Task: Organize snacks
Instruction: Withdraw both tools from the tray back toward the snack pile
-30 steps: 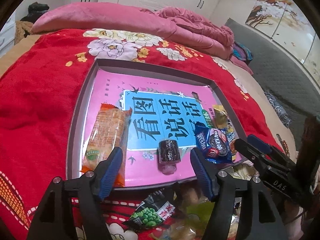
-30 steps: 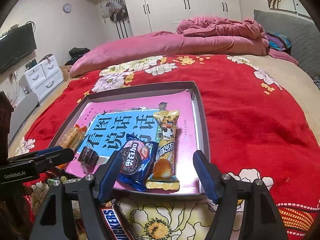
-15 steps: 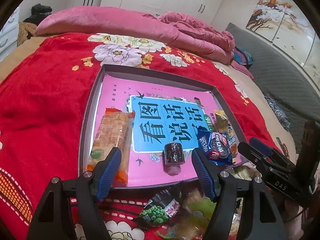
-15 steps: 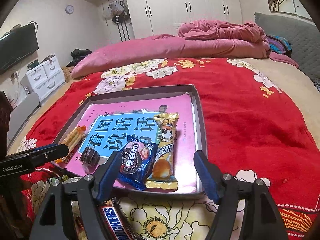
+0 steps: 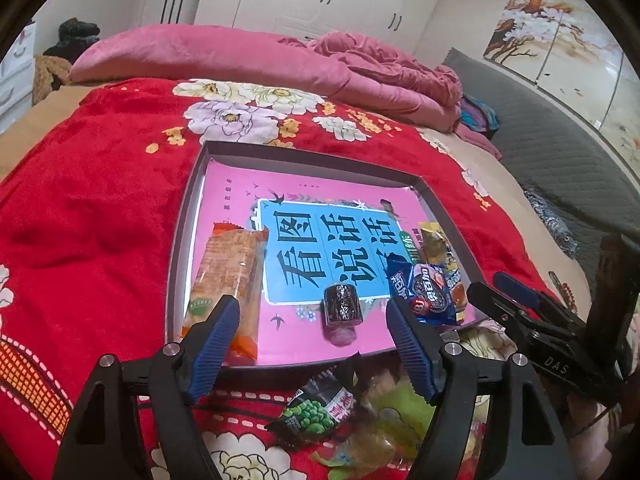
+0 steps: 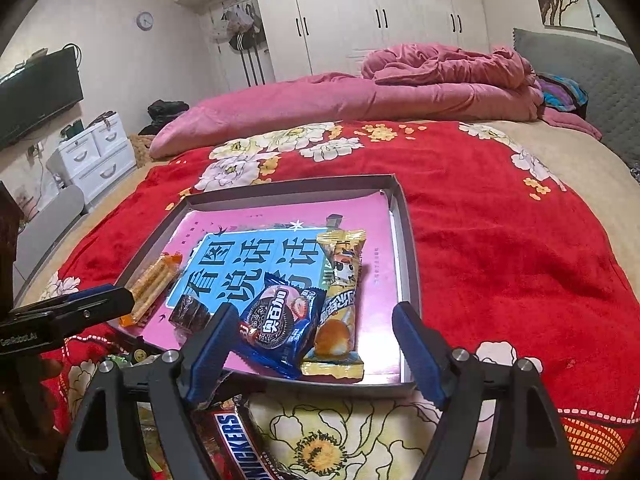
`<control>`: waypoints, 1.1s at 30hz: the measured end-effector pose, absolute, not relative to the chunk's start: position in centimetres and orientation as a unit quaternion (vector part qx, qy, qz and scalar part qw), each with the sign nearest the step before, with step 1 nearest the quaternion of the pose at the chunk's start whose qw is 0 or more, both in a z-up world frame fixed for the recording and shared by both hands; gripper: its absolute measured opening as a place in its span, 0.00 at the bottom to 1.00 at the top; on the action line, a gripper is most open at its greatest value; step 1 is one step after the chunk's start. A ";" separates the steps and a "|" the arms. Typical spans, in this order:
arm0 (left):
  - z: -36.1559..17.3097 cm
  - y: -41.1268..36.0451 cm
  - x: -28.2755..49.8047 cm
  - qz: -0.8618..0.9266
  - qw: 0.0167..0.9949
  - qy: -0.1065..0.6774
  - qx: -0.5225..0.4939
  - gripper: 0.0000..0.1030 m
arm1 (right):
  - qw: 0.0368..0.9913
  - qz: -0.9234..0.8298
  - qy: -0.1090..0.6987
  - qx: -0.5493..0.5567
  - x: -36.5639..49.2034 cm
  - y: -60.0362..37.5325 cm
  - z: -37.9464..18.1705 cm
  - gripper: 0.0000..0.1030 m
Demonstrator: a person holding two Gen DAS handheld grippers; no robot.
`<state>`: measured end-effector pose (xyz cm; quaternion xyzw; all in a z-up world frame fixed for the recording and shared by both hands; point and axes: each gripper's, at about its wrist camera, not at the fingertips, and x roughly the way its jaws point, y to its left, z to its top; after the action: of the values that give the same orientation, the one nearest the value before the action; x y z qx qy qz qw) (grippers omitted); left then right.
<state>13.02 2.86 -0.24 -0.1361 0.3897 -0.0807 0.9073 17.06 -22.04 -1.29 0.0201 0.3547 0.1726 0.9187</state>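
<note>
Shallow grey cardboard tray (image 5: 188, 216) w/ pink-blue book, centre frame on red floral bed blanket (image 5: 92, 208), holds orange cracker pack (image 5: 228, 268), dark wrapped candy (image 5: 340, 304), blue cookie pack (image 6: 280, 320), gold cake-bar wrapper (image 6: 340, 300). Green pea packet (image 5: 320, 404) and Snickers bar (image 6: 236, 444) lie outside, bottom edge. Left tool (image 5: 312, 340) and right tool (image 6: 312, 348): jaws opening, nothing gripped.

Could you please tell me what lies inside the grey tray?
In the tray: a pink book, with crackers, dark candy, Oreo pack and yellow bar on it. Under the book is hidden.
</note>
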 end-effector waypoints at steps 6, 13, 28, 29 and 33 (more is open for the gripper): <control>0.2 3.0 12.3 -0.080 0.909 0.385 -0.135 0.75 | 0.919 0.176 0.353 0.017 16.8 -21.9 -1.1 0.77; 0.4 2.8 11.5 -0.077 0.911 0.383 -0.129 0.75 | 0.920 0.185 0.346 0.016 16.1 -21.8 -0.7 0.77; 0.6 3.3 10.3 -0.060 0.913 0.385 -0.121 0.75 | 0.918 0.197 0.343 0.020 14.6 -22.1 -0.2 0.78; 0.6 3.4 10.2 -0.058 0.913 0.385 -0.119 0.75 | 0.918 0.198 0.343 0.019 14.5 -22.1 -0.2 0.78; 0.6 3.4 9.8 -0.057 0.914 0.386 -0.115 0.75 | 0.917 0.200 0.344 0.014 14.2 -21.9 -0.1 0.78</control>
<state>9.80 3.44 0.63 -0.1152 0.3858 -0.0570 0.9136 14.22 -21.91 -0.15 0.0144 0.3437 0.2000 0.9174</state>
